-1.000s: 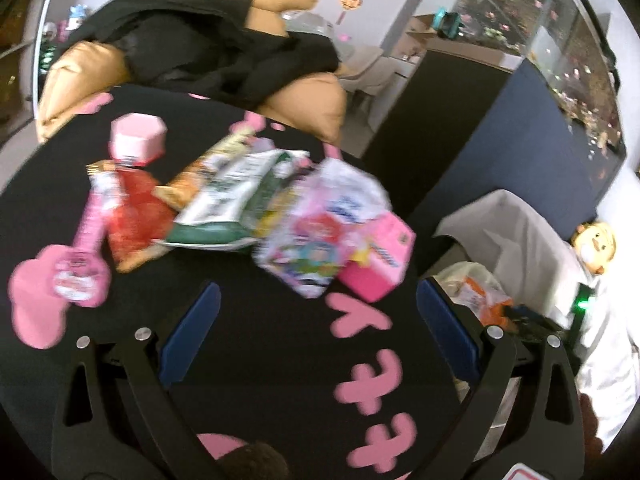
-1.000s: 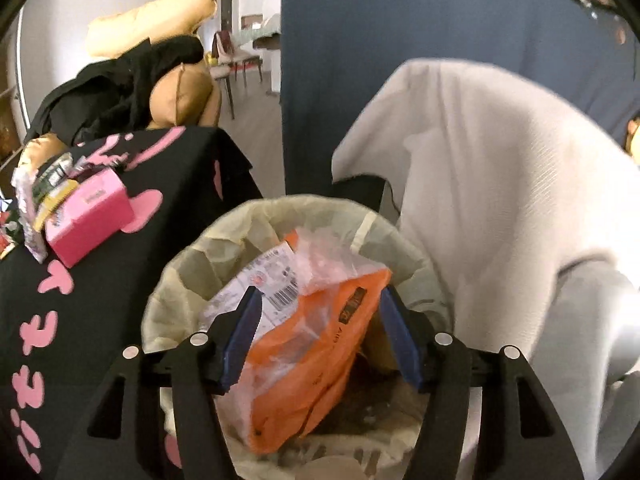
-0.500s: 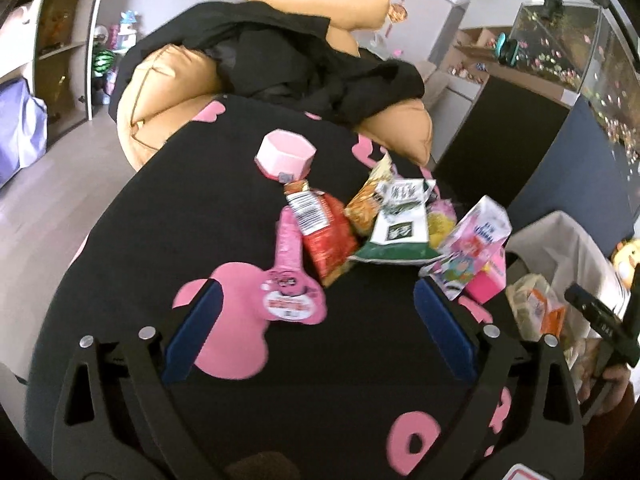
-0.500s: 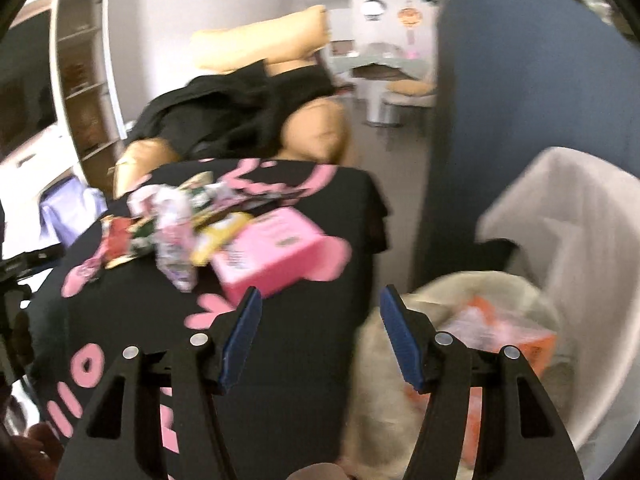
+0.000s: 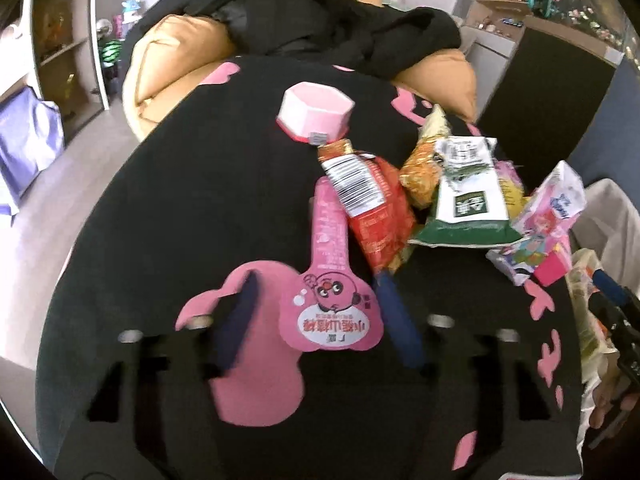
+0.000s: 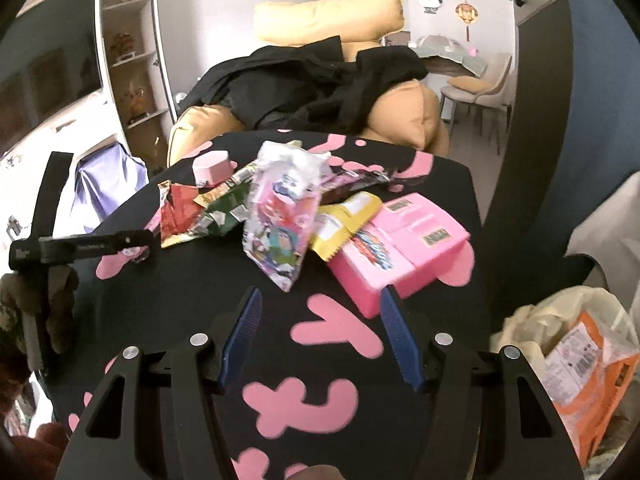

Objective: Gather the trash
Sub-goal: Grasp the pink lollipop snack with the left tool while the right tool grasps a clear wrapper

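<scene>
Left gripper [image 5: 316, 304] closer, jaws closing around pink wrapper [image 5: 330, 280]; right gripper [image 6: 320, 312] swung tableward, open, empty.

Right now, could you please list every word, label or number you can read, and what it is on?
Pink paddle-shaped wrapper: white Chinese characters, upside down, too blurred to read.
Green and white packet: Chinese characters, too small.
Red packet: barcode, digits illegible.
Pink box: labels blurred.

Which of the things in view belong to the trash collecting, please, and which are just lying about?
For the job:
pink wrapper
red packet
green packet
pink box
trash bag
left claw, closing around the pink wrapper

Lying about:
black coat
cushions
chairs
</scene>
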A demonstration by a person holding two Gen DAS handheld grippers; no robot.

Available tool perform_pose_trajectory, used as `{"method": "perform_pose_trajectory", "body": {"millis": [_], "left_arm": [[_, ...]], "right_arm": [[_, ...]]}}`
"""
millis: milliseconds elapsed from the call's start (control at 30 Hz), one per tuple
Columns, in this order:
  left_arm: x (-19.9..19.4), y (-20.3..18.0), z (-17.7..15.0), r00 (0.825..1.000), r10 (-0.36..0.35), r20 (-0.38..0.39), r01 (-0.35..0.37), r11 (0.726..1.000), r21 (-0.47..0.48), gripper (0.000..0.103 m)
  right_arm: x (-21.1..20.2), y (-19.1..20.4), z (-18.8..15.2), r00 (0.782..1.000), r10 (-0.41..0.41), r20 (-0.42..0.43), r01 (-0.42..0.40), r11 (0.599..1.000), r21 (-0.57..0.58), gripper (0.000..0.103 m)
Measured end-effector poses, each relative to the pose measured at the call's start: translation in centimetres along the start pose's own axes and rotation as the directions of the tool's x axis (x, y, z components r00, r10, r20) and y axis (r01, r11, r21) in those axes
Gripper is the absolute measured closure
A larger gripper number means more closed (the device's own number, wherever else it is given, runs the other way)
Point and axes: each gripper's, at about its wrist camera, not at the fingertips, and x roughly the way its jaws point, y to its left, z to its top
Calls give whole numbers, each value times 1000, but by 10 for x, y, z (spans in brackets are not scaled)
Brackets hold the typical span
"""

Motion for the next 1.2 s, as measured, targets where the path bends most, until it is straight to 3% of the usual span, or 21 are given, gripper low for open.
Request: {"method": "perform_pose_trajectory", "body": {"millis": [33, 167, 367, 500, 633, 667, 800, 833, 900, 1067, 1200], "left_arm": [[-2, 3, -1, 1000, -12, 2, 12, 1000, -14, 67], [-17, 21, -15, 997, -72, 10, 73, 991, -115, 74], [-36, 34, -38, 992, -124, 27, 126, 979, -157, 75], [-44, 40, -42, 990, -132, 41, 137, 978, -156, 75], [-48, 49, -42, 990, -129, 50, 135, 975, -178, 64], [-52, 51, -43, 990, -127, 59, 135, 974, -180, 60], [-59, 56, -46, 985, -140, 98, 157, 970, -186, 48], [-59, 57, -46, 985, -143, 101, 160, 969, -188, 48], [-58, 58, -47, 984, -148, 96, 165, 967, -193, 48], [-57, 61, -47, 984, -152, 96, 169, 963, -209, 47], [-59, 59, -48, 982, -160, 104, 179, 962, -209, 45]], "right_arm": [[3, 4, 3, 1000, 3, 2, -3, 1000, -7, 45], [9, 16, 14, 1000, -1, 23, 2, 999, -51, 45], [31, 24, 40, 997, -44, 61, 49, 994, -93, 45], [59, 23, 61, 999, -51, 19, 52, 994, -92, 45], [78, 22, 70, 1000, -22, -14, 21, 997, -75, 45], [81, 25, 72, 1000, -1, -16, 0, 997, -80, 47], [85, 42, 71, 998, 26, -56, -33, 991, -126, 83], [82, 46, 69, 998, 34, -57, -42, 990, -132, 86], [74, 53, 66, 997, 54, -57, -61, 988, -139, 91], [44, 60, 56, 992, 109, -59, -116, 984, -133, 93], [26, 59, 46, 993, 108, -56, -115, 985, -130, 93]]}}
